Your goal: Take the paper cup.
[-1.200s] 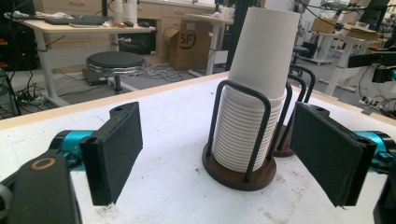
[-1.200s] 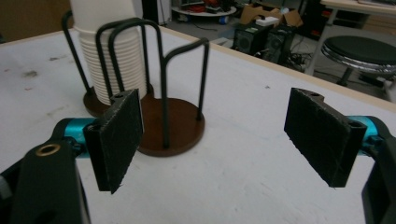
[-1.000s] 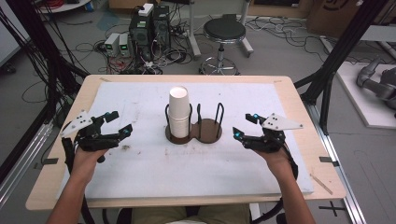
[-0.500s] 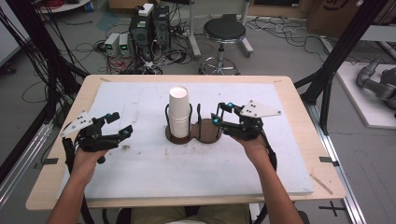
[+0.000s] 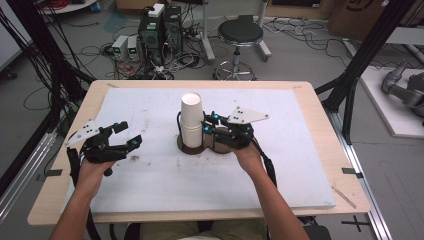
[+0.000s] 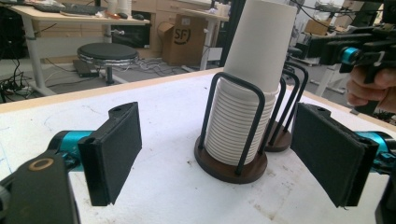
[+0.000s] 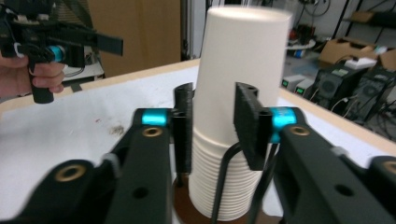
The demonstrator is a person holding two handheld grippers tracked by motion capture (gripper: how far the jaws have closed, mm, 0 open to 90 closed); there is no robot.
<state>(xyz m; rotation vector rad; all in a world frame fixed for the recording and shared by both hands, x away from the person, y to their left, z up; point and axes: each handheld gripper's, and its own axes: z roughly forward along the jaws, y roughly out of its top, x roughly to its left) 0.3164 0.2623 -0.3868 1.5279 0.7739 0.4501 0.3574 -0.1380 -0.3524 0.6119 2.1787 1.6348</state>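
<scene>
My left gripper point(image 5: 125, 135) sits near the bench's point(image 5: 310, 95) left edge with its jaws spread wide and nothing between them. My right gripper point(image 5: 209, 121) is at the middle of the bench, right up against the stack of paper cups point(image 5: 191, 119). Its jaws have just been closing and now stand narrow, one on each side of the top cup point(image 7: 236, 70). I cannot tell whether the pads actually press on the cup.

The stack stands upright in a wire holder point(image 6: 231, 161) with a dark round base, and the wire loops rise around the lower cups, close by my right jaws. A second, empty ring of the holder point(image 6: 280, 135) stands just behind the first, partly hidden by my right gripper from above.

Beyond the far edge of the bench, a black stool point(image 5: 240, 34) and computer boxes point(image 5: 157, 25) stand on the floor among cables.

A second ago my right gripper was well to the right of the holder, jaws wide; my left has kept its place.
</scene>
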